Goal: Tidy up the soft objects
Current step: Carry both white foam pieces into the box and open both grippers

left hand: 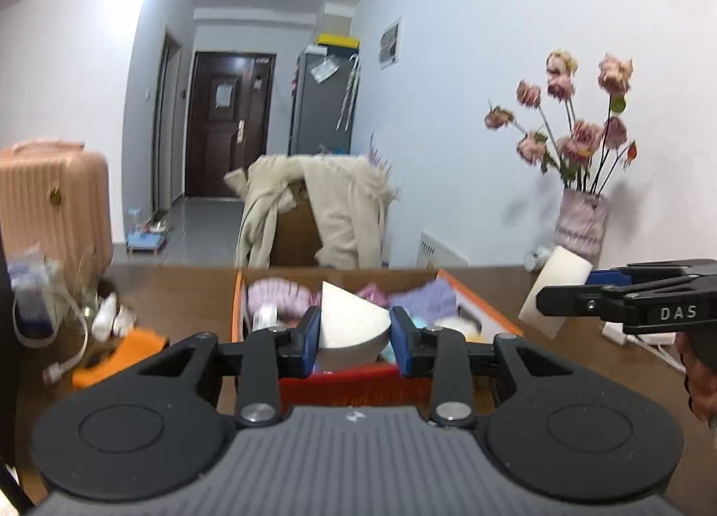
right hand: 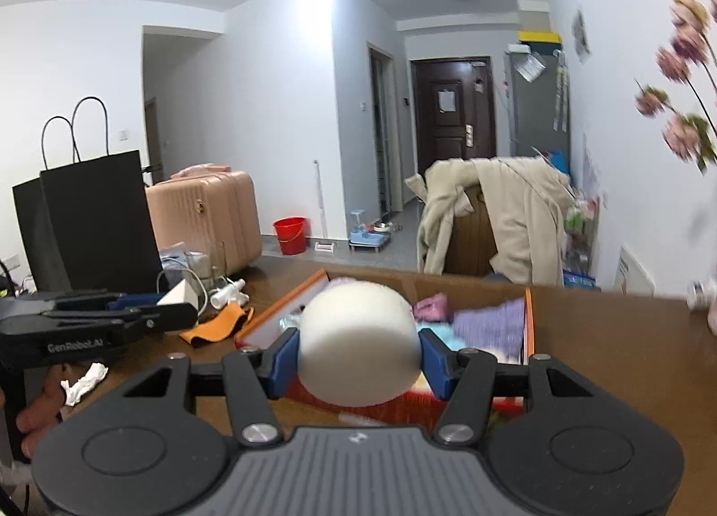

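My left gripper (left hand: 355, 336) is shut on a white foam wedge (left hand: 349, 323) and holds it over the near end of an orange-rimmed box (left hand: 479, 296) on the brown table. The box holds soft things: a lilac knit piece (left hand: 425, 298), pink fluffy items (left hand: 278, 294). My right gripper (right hand: 358, 357) is shut on a white foam cylinder (right hand: 358, 341), held above the same box (right hand: 529, 323). Each gripper shows in the other's view: the right one at the right edge (left hand: 555, 292), the left one at the left (right hand: 174, 305).
A vase of dried pink roses (left hand: 580, 220) stands at the table's back right. An orange cloth (right hand: 219, 323), cables, small bottles and a crumpled tissue (right hand: 83, 381) lie left of the box. A black paper bag (right hand: 89, 220) and pink suitcase (right hand: 206, 215) stand further left. A chair with a beige coat (left hand: 340, 211) is behind the table.
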Demonstrator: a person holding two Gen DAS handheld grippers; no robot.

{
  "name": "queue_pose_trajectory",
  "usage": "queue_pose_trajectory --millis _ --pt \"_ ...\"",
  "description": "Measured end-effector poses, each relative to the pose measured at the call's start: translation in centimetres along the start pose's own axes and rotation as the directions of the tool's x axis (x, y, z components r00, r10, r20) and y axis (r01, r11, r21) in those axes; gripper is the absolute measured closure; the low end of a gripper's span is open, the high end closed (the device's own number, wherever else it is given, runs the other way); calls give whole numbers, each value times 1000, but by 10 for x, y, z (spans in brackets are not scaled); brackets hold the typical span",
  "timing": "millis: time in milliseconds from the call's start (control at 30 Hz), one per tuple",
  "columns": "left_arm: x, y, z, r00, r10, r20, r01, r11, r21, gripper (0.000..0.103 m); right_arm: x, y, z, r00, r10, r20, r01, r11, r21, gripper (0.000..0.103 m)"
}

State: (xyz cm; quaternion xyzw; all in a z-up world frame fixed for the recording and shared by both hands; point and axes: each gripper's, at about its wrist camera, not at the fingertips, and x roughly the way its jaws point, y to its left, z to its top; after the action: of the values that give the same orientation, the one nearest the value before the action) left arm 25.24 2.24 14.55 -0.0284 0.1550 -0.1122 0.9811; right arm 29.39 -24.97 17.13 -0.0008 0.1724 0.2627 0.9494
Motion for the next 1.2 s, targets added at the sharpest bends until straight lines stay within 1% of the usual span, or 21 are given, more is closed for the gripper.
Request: queue_pose_trajectory --millis 67,167,233,300,367,433,533,633,667,700,767,800,833,933,1067,1200 --pt "10 7 14 1000 -15 -3 15 1000 -12 70 12 -3 18 1000 14 -21 -15 999 -29 47" --pt "37 19 32 999 -21 -28 20 999 -38 70 41 -10 41 996 29 -79 -32 999 -38 47" --pt "60 29 37 998 -17 -68 14 999 -49 70 68 -15 52 990 35 -133 -40 999 -31 46" --pt "81 37 35 994 -13 -107 6 998 -67 70 95 -18 55 984 43 -175 -47 999 -13 45" --pt "103 45 29 987 -22 -157 9 996 -86 70 122 -24 52 971 64 -231 -60 998 28 45" --pt "121 52 20 980 -16 -198 -4 995 -101 70 146 -27 43 961 79 -264 -66 996 59 45" --pt "143 63 7 968 -8 -249 -24 992 -123 69 176 -30 28 950 75 -304 -52 995 85 45" --pt "158 75 -3 952 0 -307 -45 989 -138 68 198 -31 12 934 77 -348 -46 994 95 45" --pt "160 79 -7 948 0 -318 -48 988 -144 66 203 -31 9 931 80 -356 -48 994 98 45" --pt "162 82 -9 945 -4 -328 -48 987 -151 54 208 -31 6 928 91 -362 -57 993 105 43" --pt "161 86 -9 947 -3 -322 -56 983 -173 43 212 -34 6 925 112 -363 -75 990 115 38" --pt "161 87 -7 949 -4 -316 -54 984 -173 42 214 -35 6 927 118 -357 -79 989 121 34" --pt "161 87 -5 952 -3 -307 -51 985 -167 42 215 -36 7 928 118 -352 -77 989 127 33" --pt "160 88 0 957 0 -289 -50 985 -165 38 217 -40 11 934 111 -340 -69 989 134 33" --pt "159 86 7 959 9 -282 -57 985 -164 37 213 -45 15 939 96 -332 -54 990 134 33" --pt "151 81 14 962 6 -272 -50 986 -157 36 200 -46 22 946 74 -317 -36 991 126 33"
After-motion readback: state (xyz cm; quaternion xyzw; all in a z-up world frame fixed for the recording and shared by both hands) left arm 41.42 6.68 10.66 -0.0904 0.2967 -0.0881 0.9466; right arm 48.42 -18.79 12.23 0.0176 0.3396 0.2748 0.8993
